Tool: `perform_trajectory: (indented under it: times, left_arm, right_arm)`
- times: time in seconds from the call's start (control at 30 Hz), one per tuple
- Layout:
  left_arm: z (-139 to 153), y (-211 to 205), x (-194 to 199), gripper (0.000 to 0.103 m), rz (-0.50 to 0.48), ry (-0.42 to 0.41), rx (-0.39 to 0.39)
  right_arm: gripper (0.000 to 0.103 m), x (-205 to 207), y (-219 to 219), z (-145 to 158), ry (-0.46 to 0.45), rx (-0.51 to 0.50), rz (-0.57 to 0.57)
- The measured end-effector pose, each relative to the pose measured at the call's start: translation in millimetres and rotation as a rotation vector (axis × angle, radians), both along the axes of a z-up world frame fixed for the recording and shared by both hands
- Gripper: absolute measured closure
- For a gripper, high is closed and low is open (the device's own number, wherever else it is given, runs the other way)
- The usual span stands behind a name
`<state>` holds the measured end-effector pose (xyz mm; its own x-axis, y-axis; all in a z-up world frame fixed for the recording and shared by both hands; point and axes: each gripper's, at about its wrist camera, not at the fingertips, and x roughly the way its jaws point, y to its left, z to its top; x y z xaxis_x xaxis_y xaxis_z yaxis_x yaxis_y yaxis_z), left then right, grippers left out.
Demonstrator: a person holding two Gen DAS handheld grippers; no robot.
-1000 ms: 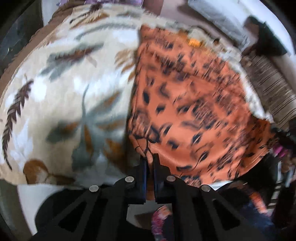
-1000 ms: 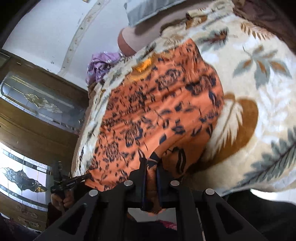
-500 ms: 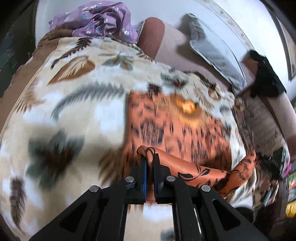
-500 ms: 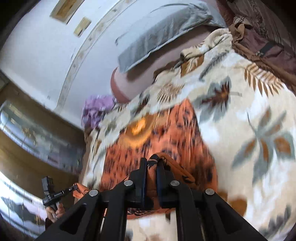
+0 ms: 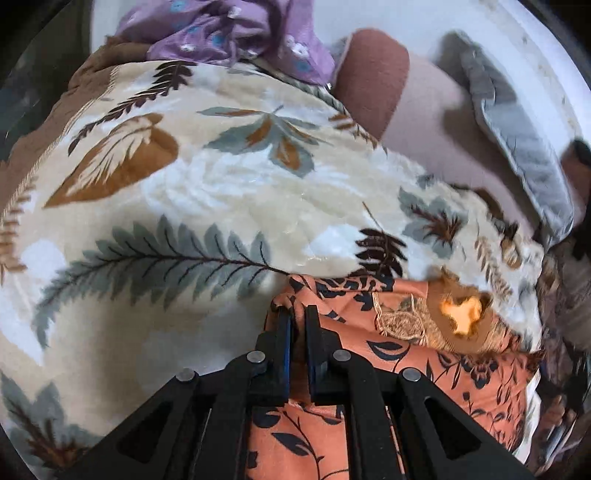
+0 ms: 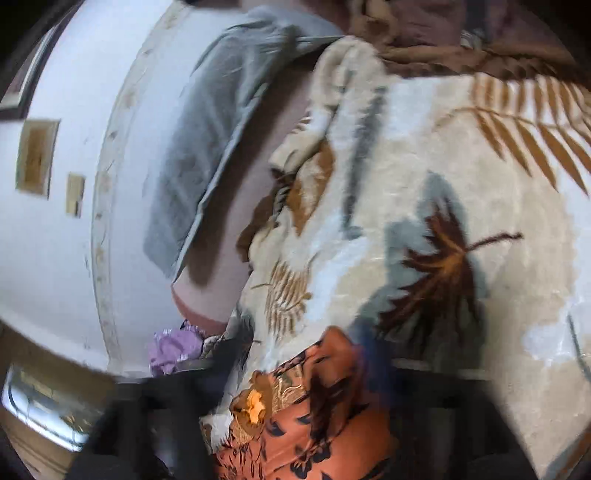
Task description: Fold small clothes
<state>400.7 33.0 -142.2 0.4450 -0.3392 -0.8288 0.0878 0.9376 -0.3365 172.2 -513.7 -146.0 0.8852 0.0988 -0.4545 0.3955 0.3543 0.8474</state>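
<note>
Your left gripper [image 5: 298,314] has its two black fingers nearly together, pinching a corner of the orange garment with the dark leaf print [image 5: 454,373] between them. That garment lies doubled over on the cream plush blanket with grey and brown leaves [image 5: 207,199], which covers the bed, its tan embroidered neckline [image 5: 436,325] facing up just right of your left gripper.

In the right wrist view the picture is heavily blurred. Your right gripper [image 6: 369,373] shows only as a dark smear with a hint of blue at the garment's raised edge [image 6: 332,391], so you cannot tell whether it is gripping or parted.

A crumpled purple floral cloth [image 5: 229,33] sits at the blanket's far edge, near a grey pillow [image 5: 517,144] against the white wall [image 6: 74,258].
</note>
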Motion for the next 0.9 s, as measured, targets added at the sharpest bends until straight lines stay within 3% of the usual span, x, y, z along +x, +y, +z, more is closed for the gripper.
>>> perform_trajectory:
  times: [0.07, 0.13, 0.2, 0.23, 0.33, 0.4, 0.43, 0.53, 0.57, 0.63, 0.7, 0.8, 0.9]
  left_arm:
    - [5, 11, -4, 0.095, 0.026, -0.023, -0.082]
    - [20, 26, -14, 0.081, 0.066, -0.072, -0.176]
    - [41, 42, -33, 0.039, 0.137, -0.160, -0.209]
    - [49, 46, -42, 0.035, 0.166, -0.197, -0.203]
    - [73, 54, -80, 0.034, 0.203, -0.309, -0.124]
    - [76, 50, -105, 0.030, 0.208, -0.323, -0.031]
    - [71, 46, -118, 0.029, 0.188, -0.314, -0.023]
    - [42, 22, -149, 0.029, 0.079, -0.247, -0.008]
    - [32, 12, -154, 0.029, 0.048, -0.226, 0.016]
    - [17, -16, -159, 0.029, -0.046, -0.183, 0.097]
    - [9, -36, -162, 0.029, -0.119, -0.208, 0.166]
    - [4, -45, -160, 0.029, -0.128, -0.263, 0.245]
    - [-2, -46, -151, 0.029, -0.117, -0.293, 0.296]
  right_arm:
    - [0.026, 0, 9, 17, 0.001, -0.088, 0.066]
    - [0.026, -4, 25, 36, -0.008, -0.196, 0.103]
    - [0.026, -7, 46, 49, -0.019, -0.264, 0.158]
    - [0.026, -8, 61, 55, -0.016, -0.296, 0.205]
    - [0.026, -2, 108, 62, 0.018, -0.378, 0.349]
    - [0.028, 4, 149, 61, 0.058, -0.430, 0.477]
    - [0.030, 8, 170, 57, 0.076, -0.449, 0.537]
    - [0.065, 23, 232, 39, 0.167, -0.553, 0.698]
    - [0.065, 26, 250, 32, 0.196, -0.570, 0.731]
    - [0.065, 34, 271, 15, 0.236, -0.580, 0.767]
    - [0.065, 48, 284, 1, 0.307, -0.637, 0.765]
    - [0.065, 76, 284, -10, 0.352, -0.709, 0.727]
    - [0.066, 118, 267, -12, 0.364, -0.690, 0.669]
